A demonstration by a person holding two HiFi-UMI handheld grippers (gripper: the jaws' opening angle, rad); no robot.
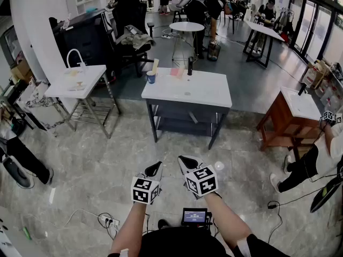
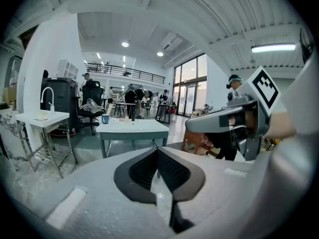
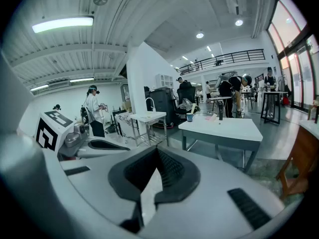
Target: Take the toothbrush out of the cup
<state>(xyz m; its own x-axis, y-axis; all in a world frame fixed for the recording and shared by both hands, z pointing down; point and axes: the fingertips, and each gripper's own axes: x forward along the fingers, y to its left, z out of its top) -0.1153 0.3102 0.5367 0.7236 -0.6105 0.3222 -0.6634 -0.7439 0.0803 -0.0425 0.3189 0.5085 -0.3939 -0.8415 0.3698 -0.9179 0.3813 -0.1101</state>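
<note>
White table [image 1: 198, 90] far off, blue cup [image 1: 151, 77], toothbrush [image 1: 155, 65] nr upright, tilted right

**Room and Fixtures**

Floor [image 1: 96, 159]: glossy pale stone-pattern tile in the near area, plain grey farther back. Centre: white-topped table [image 1: 214, 92] on a dark grey frame with a lower shelf. To its left stands a smaller white stand [image 1: 94, 74] with an arched faucet [image 1: 75, 58]. Right: wooden cabinet [image 1: 278, 122] with a white top. Behind: round white table [image 1: 186, 27]. White pillar [image 1: 37, 20] at left. Tall windows [image 1: 321, 15] line the right wall. Ceiling: strip light [image 3: 62, 24]. A railing [image 3: 222, 56], apparently a mezzanine's, crosses the far end.
</note>
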